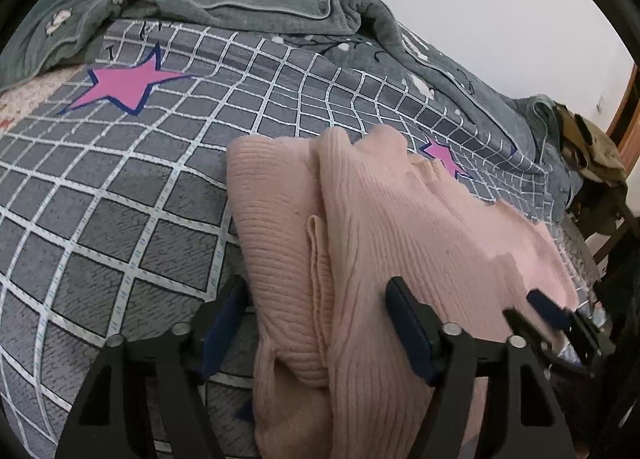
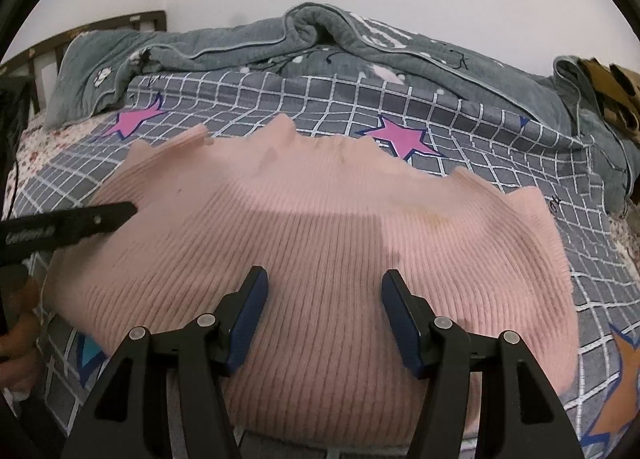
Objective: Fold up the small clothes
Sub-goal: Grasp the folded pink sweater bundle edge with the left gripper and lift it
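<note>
Left gripper [image 1: 320,323]: jaws part-open, straddling the left edge of the pink sweater [image 1: 400,243]; knit runs between the fingers, but the pads do not visibly press it, so nothing held. One finger sits off the garment over the sheet, the other on the ribbed body; reads as lined up to pinch that edge for a fold, a judgement only.

Right gripper [image 2: 324,307]: jaws likewise part-open and empty, hovering over the middle of the sweater's [image 2: 320,219] near hem; fingertips just above the knit, contact cannot be told. Both tools angle down at the fabric from the near side, which suits grabbing the hem and carrying it toward the collar.

Sweater lies flat, front up, across the checked bedsheet [image 1: 120,199]; collar and shoulders point away toward the wall; in the left wrist view a sleeve [image 1: 272,219] is already turned in along the left side, lying over the body's margin, so the fold looks partly done. The left tool's finger [image 2: 80,221] shows at the sweater's left edge in the right wrist view.

Beyond: pink stars [image 2: 400,137] printed on the sheet; a grey quilt [image 2: 280,39] bunched along the far side against the wall, out of the folding area; a tan item [image 2: 612,91] at the far right, too small to identify.
</note>
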`<state>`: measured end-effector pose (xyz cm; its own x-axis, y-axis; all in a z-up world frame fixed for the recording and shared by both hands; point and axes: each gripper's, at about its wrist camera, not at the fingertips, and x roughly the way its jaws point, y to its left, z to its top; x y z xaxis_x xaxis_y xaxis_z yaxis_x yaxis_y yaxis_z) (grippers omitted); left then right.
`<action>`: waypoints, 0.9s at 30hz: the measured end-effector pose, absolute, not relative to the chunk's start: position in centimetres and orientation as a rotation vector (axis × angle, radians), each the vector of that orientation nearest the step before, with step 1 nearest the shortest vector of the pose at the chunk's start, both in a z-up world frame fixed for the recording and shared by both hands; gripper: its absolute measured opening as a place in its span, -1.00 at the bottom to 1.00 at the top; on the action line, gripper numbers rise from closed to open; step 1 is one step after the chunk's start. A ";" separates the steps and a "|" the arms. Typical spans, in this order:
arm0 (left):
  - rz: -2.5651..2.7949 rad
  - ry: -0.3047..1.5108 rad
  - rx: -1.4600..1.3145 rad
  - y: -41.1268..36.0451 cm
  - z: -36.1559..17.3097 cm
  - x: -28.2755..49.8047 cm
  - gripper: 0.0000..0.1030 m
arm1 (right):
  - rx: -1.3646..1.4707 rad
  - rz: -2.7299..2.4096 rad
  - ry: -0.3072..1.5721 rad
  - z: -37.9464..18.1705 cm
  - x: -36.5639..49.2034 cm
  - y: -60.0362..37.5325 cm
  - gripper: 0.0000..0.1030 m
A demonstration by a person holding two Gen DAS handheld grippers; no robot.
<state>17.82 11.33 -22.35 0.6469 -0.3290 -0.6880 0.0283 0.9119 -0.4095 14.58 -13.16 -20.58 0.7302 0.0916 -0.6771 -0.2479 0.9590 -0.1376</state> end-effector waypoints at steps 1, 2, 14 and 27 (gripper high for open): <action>-0.223 0.856 -0.412 11.5 -22.4 17.9 0.06 | -0.235 0.201 0.736 -20.5 14.3 -13.2 0.13; -0.226 0.865 -0.443 11.6 -22.5 18.0 -0.11 | -0.247 0.224 0.742 -20.3 14.0 -13.2 0.13; -0.132 0.944 -0.539 10.5 -17.0 19.7 -0.56 | -0.142 0.159 0.521 -14.4 12.8 -24.5 0.14; -0.208 1.010 -0.378 -8.3 -7.4 22.5 -0.58 | 0.160 -0.042 0.440 -11.8 12.9 -38.4 0.14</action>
